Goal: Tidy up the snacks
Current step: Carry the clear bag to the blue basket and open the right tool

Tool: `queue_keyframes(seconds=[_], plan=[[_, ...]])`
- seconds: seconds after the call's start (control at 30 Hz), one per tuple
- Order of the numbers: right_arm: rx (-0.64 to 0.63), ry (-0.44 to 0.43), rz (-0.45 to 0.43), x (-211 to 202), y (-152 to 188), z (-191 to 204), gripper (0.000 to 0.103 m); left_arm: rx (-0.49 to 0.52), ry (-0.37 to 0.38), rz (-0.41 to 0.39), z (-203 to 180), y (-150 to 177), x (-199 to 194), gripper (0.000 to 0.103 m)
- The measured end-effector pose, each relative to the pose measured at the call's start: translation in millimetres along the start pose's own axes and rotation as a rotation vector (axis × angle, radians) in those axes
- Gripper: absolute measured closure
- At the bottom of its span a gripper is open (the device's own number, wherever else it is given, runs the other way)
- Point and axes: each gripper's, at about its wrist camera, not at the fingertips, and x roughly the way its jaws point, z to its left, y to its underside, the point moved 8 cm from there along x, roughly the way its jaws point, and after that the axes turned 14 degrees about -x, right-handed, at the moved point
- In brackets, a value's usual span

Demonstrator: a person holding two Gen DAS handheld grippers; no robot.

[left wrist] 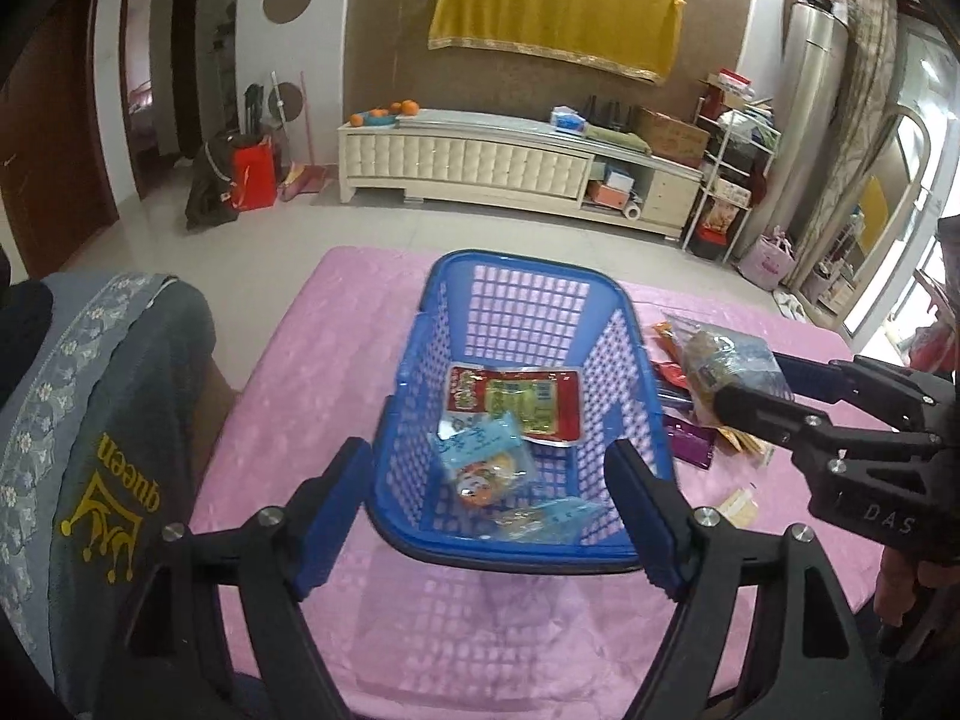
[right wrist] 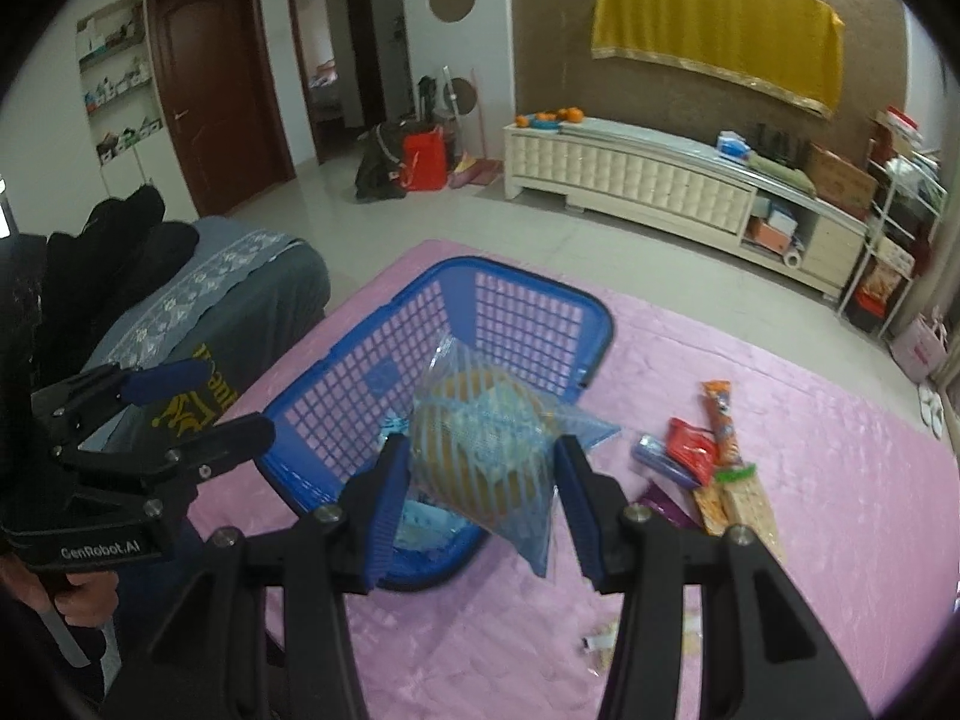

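A blue plastic basket [left wrist: 528,258] [right wrist: 522,276] stands on the pink tablecloth [right wrist: 810,540]. Inside it lie a red snack packet [left wrist: 516,402] and two light-blue packets [left wrist: 486,462]. My left gripper [left wrist: 489,456] [right wrist: 237,399] hangs open above the basket's near end, nothing between its fingers. My right gripper [right wrist: 480,450] [left wrist: 750,381] is shut on a clear blue-striped bag holding a round bun [right wrist: 480,456] [left wrist: 720,354], lifted off the table beside the basket's right wall. Loose snacks lie to the right: an orange stick [right wrist: 720,414], a red pack [right wrist: 690,450], a cracker pack [right wrist: 750,504].
A grey cloth-covered seat [left wrist: 90,420] presses against the table's left side. A small wrapper [right wrist: 600,642] lies on the cloth near the front. Beyond the table are tiled floor and a white cabinet [left wrist: 468,156] along the far wall.
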Motion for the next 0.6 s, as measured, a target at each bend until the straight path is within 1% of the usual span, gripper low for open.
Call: queue_keyframes(seconds=[0.23, 0.37, 0.47, 0.6], plan=[[-0.054, -0.010, 0.065, 36.7, -8.9, 15.0, 0.049, -0.022, -0.002, 0.011, 18.6, -4.1, 17.7, 0.025], [-0.070, -0.005, 0.107, 56.3, -7.2, 17.6, 0.049, -0.051, 0.002, 0.035, 30.6, -3.9, 32.8, 0.025], [-0.070, -0.010, 0.132, 66.5, -4.7, 18.4, 0.049, -0.063, 0.007, 0.046, 35.0, -3.2, 40.1, 0.025], [-0.088, 0.004, 0.176, 81.2, -0.6, 18.9, 0.048, -0.074, 0.012, 0.056, 38.7, -1.6, 47.6, 0.025]])
